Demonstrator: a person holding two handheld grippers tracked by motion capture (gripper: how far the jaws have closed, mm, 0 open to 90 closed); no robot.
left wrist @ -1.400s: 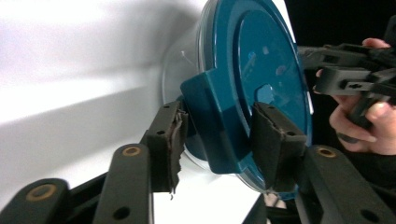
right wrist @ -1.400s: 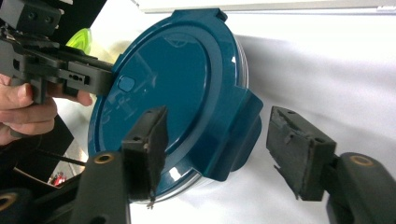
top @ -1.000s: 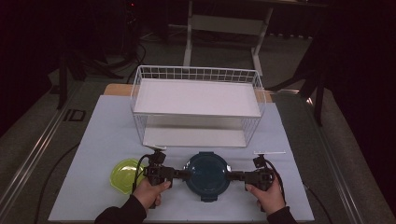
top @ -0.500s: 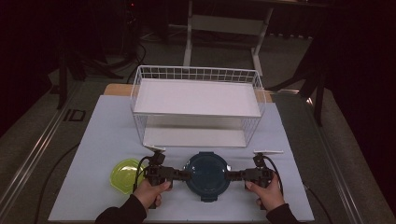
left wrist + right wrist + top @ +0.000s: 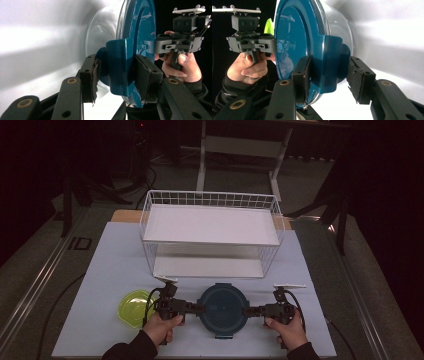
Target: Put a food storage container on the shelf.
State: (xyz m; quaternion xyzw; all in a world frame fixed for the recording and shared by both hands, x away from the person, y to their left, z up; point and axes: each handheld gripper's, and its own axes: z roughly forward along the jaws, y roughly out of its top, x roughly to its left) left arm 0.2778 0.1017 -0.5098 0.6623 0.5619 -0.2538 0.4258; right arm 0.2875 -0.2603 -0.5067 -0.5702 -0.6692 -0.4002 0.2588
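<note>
I am holding a round container with a teal lid between my two grippers, and it is sitting on the white table close to the near edge, about midway along it. My left gripper is reaching in from the container's left side, and in the left gripper view its jaws are closing on the lid's clip tab, one pad pressing the tab's outer face and the other sitting against the clear bowl side beneath it. My right gripper is coming in from the opposite side; in the right gripper view one pad is touching the matching clip tab on the lid face, while the other pad is standing a little apart from the bowl wall, so those jaws are bracketing the tab, not fully pinching it. A yellow-green bowl is lying just beside my left hand, toward the near left corner. A white wire shelf rack is standing behind the container, toward the far edge of the table.
</note>
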